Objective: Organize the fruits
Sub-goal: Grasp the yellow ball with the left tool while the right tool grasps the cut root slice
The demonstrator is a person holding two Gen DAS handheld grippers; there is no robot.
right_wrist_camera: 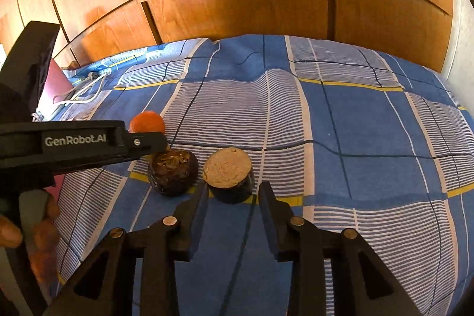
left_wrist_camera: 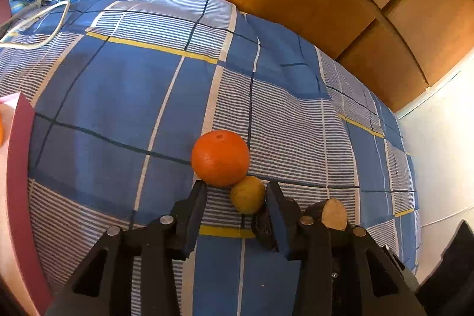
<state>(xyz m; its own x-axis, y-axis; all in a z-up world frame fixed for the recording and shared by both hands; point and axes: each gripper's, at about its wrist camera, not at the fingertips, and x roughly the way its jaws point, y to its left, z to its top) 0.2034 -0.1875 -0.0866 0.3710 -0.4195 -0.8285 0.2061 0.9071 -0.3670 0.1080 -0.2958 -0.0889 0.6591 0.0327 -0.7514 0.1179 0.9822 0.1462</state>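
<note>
Both grippers gape — left gripper (left_wrist_camera: 237, 191) by the orange (left_wrist_camera: 219, 157).

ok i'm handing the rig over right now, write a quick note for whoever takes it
Left gripper: open, empty, low over the bed, the small yellow fruit between its fingers, not gripped.
Right gripper: open, empty, just short of the pale-faced cut half.
Fruit: the orange touches the yellow fruit from behind; the dark cut half lies beside the pale one. All four rest on the checked bedsheet.
Done: nothing visibly gathered from this cluster.
Left: pick up all four; a pink-rimmed container at the left may be the destination, unconfirmed.
</note>
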